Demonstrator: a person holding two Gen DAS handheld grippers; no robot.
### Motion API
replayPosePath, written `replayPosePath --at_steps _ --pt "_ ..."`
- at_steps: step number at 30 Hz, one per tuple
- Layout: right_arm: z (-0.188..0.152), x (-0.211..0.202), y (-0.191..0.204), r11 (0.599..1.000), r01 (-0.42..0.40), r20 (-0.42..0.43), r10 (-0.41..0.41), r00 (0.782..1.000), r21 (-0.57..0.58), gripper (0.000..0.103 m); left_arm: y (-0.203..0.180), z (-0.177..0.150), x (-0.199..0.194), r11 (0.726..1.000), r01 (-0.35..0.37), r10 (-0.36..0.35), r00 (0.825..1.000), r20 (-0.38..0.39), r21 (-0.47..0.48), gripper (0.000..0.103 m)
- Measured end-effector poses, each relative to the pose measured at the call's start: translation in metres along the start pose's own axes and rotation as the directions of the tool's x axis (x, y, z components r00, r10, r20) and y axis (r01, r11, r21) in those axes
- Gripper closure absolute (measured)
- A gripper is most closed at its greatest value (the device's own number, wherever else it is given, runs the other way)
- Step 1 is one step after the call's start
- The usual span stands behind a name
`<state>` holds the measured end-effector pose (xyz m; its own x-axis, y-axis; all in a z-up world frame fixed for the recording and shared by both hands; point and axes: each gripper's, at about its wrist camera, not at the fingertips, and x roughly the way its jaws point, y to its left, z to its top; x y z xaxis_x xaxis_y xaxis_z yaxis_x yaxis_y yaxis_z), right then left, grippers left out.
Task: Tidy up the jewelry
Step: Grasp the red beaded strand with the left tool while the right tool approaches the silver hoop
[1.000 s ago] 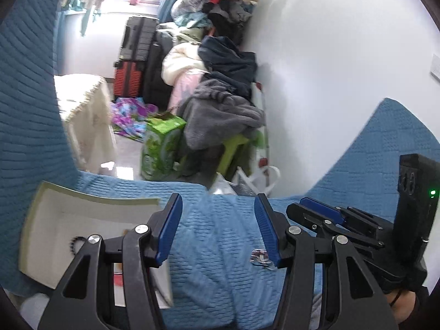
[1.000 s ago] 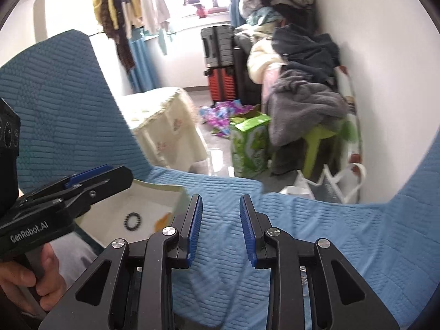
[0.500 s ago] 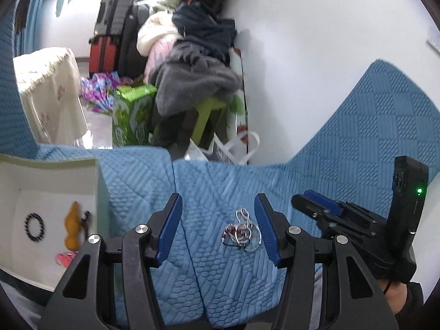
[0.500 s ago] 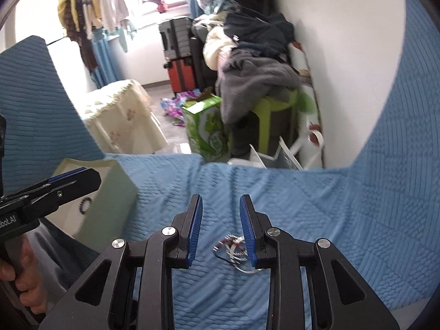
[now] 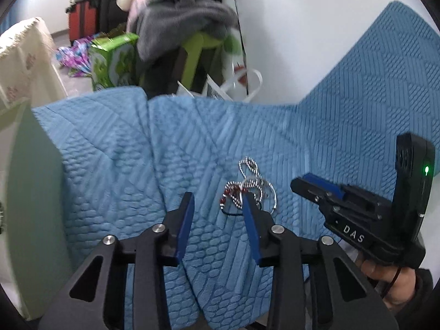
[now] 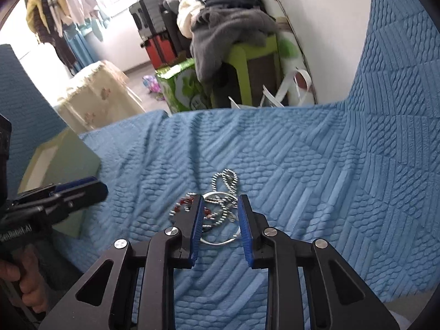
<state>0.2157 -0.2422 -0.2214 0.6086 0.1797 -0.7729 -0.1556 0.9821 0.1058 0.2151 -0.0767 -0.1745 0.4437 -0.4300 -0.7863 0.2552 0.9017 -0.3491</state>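
Observation:
A tangle of jewelry (image 5: 249,187), silver bead chains, silver rings and a red bead strand, lies on the blue quilted cover (image 5: 115,165). My left gripper (image 5: 218,200) is open and empty, just left of and before the pile, its right finger overlapping the pile's edge. My right gripper (image 6: 220,203) is open, low over the same pile (image 6: 222,192), with its jaws on either side of it. A pale green box (image 6: 63,165) stands to the left; only its outer wall shows in the left wrist view (image 5: 35,192).
The cover's far edge drops to a cluttered floor: a green carton (image 6: 184,88), a green stool under grey clothes (image 6: 247,55), white bags (image 5: 233,85) and suitcases. A white wall rises at the right. The right gripper's body (image 5: 357,220) appears in the left wrist view.
Both grippers have tilted down and moved toward the jewelry pile, which is now larger and nearer. The right gripper's jaws have opened wider around it. The box's inside has left both views.

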Motion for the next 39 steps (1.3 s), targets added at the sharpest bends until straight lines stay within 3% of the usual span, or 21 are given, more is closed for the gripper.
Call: replayPosePath --at_steps 9,14,17,22,27,30,39 --pt "-0.007 0.034 -0.010 1.000 -0.008 -0.133 0.007 0.991 -0.013 0.090 -0.013 0.004 0.040 0.985 -0.019 0.036 0.995 -0.093 0.172 0.076" --pt "-0.008 0.041 -0.012 1.000 0.004 -0.158 -0.008 0.987 -0.026 0.090 -0.019 0.005 0.060 0.976 0.011 0.021 0.990 -0.143 0.218 0.079" --pt "-0.008 0.048 -0.009 0.998 0.025 -0.172 -0.035 0.984 -0.061 0.090 -0.026 0.004 0.069 0.963 -0.004 0.047 0.987 -0.154 0.268 0.082" --pt "-0.008 0.055 -0.011 0.998 0.035 -0.181 -0.044 0.983 -0.055 0.093 -0.032 0.006 0.077 0.933 -0.041 0.106 0.980 -0.166 0.357 0.083" --pt "-0.008 0.058 -0.011 0.999 0.029 -0.182 -0.037 0.983 -0.044 0.097 -0.032 0.008 0.081 0.924 -0.008 0.085 0.979 -0.185 0.381 0.083" --pt "-0.008 0.057 -0.015 1.000 0.015 -0.185 -0.017 0.983 -0.012 0.098 -0.039 0.005 0.085 0.905 -0.018 0.104 0.978 -0.181 0.425 0.083" --pt "-0.010 0.048 -0.021 1.000 0.017 -0.170 -0.015 0.985 0.011 0.099 -0.042 0.005 0.087 0.883 -0.013 0.107 0.979 -0.174 0.470 0.085"
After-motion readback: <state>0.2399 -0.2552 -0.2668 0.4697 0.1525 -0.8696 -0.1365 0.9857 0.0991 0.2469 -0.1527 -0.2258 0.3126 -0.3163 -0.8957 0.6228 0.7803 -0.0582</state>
